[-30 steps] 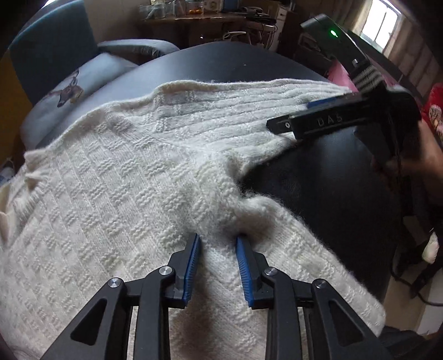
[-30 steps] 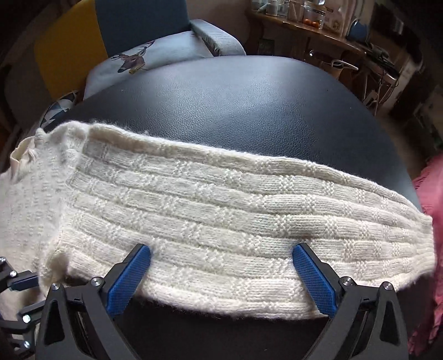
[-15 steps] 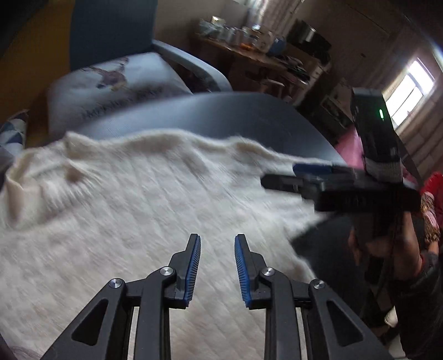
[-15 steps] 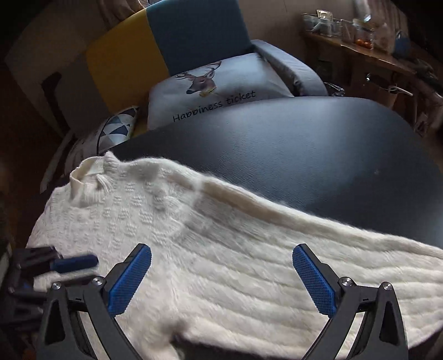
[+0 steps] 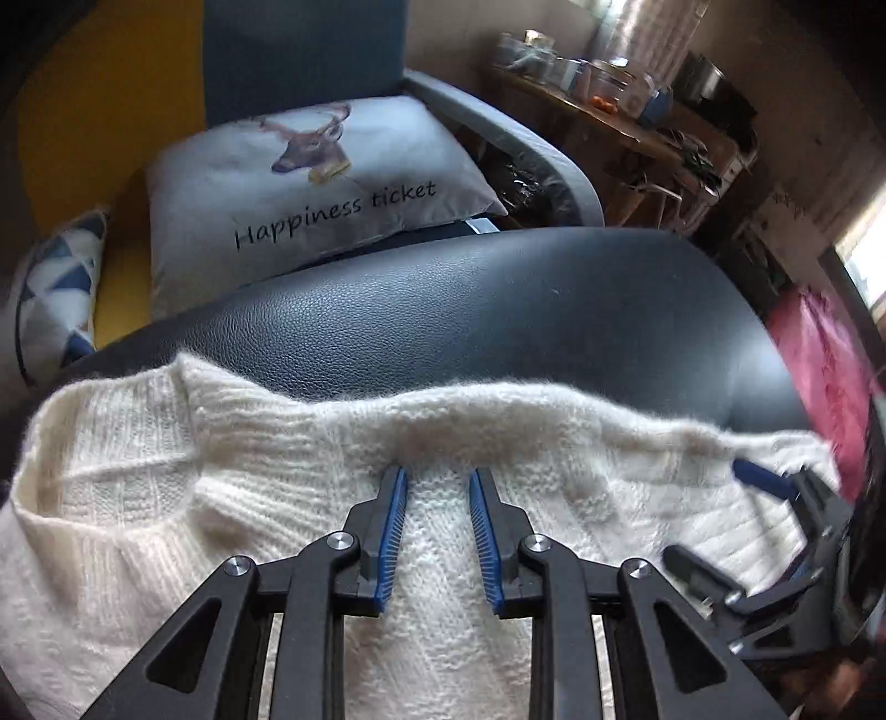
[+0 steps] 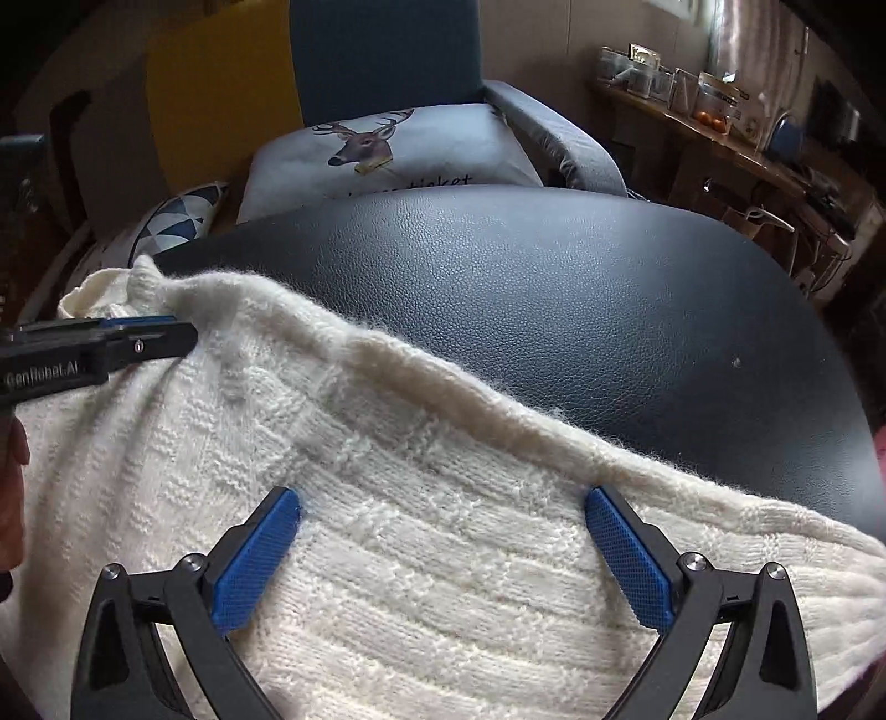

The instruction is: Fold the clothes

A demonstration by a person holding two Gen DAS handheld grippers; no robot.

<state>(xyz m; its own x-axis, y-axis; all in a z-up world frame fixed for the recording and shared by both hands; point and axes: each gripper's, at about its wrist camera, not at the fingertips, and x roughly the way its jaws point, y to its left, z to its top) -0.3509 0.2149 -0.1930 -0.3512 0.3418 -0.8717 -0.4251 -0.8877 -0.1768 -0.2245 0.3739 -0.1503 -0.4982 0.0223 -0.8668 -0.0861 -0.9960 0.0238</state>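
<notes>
A cream knitted sweater point(image 5: 221, 498) lies on the black leather table point(image 5: 498, 310), its ribbed collar point(image 5: 111, 421) at the left. My left gripper point(image 5: 437, 476) rests low over the shoulder by the collar, its blue pads point(image 5: 390, 531) a narrow gap apart with flat knit showing between them. My right gripper point(image 6: 443, 498) stands wide open over the sleeve point(image 6: 498, 581), just inside the sweater's raised far edge point(image 6: 443, 382). Each gripper shows in the other's view: the right gripper point(image 5: 714, 515) at the right edge, the left gripper point(image 6: 188, 335) at the left.
Beyond the table stands a blue and yellow armchair point(image 6: 382, 50) with a deer-print pillow point(image 5: 310, 177) and a triangle-pattern cushion point(image 5: 50, 299). A cluttered wooden side table point(image 6: 720, 127) is at the back right, pink cloth point(image 5: 819, 354) at the right. A hand point(image 6: 11, 498) shows at the left.
My left gripper has moved from the sweater's armpit up to the shoulder by the collar. The right gripper has moved from the sleeve's near edge in toward its far edge. Neither gap changed.
</notes>
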